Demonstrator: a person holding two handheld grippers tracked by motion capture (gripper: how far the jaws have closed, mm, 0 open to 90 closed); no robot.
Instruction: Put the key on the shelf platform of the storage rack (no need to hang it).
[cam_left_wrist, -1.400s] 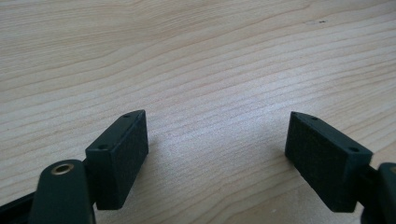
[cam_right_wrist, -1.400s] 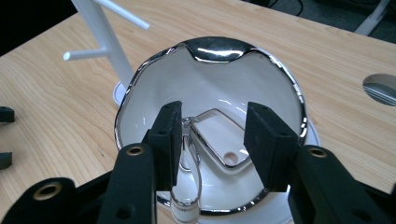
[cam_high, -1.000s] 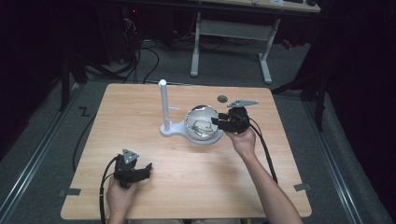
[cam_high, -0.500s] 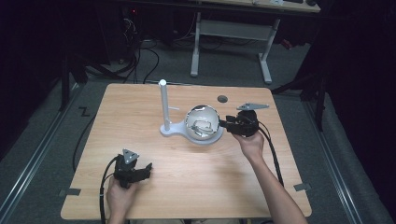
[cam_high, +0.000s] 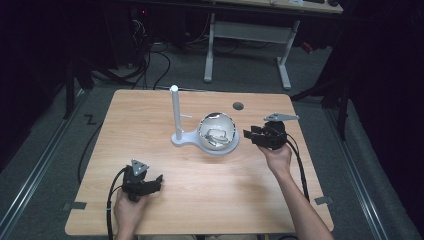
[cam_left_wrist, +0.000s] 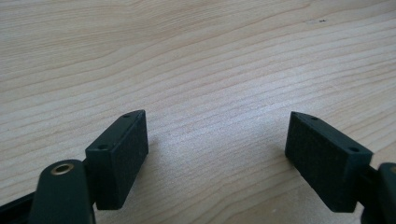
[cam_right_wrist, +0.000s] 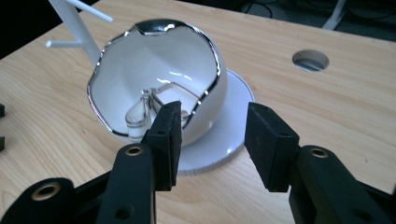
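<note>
Egg-shaped white shell, its jagged chrome-edged opening tipped up and toward the right tool, rests on the round dish of a white stand near the middle of the wooden worktop. In the right gripper view a small clear glass piece lies inside the shell's glossy hollow, though its exact shape is hard to make out. A slim white post with short side pegs rises upright from the stand's narrow end, just to the left of the shell.

Right tool, held in a person's right hand, lies roughly level with its tips pointing at the shell from the right. Its jaws are spread with nothing between them; a strip of bare worktop separates them from the dish. In its own view the left jaw overlaps the shell's lower rim and the right jaw sits over the edge of the dish.

Left tool, gripped by the left hand near the front left of the worktop, sits well apart from the stand. Its jaws stand wide apart over bare wood grain, holding nothing.

A round cable hole is cut into the worktop behind the shell.
</note>
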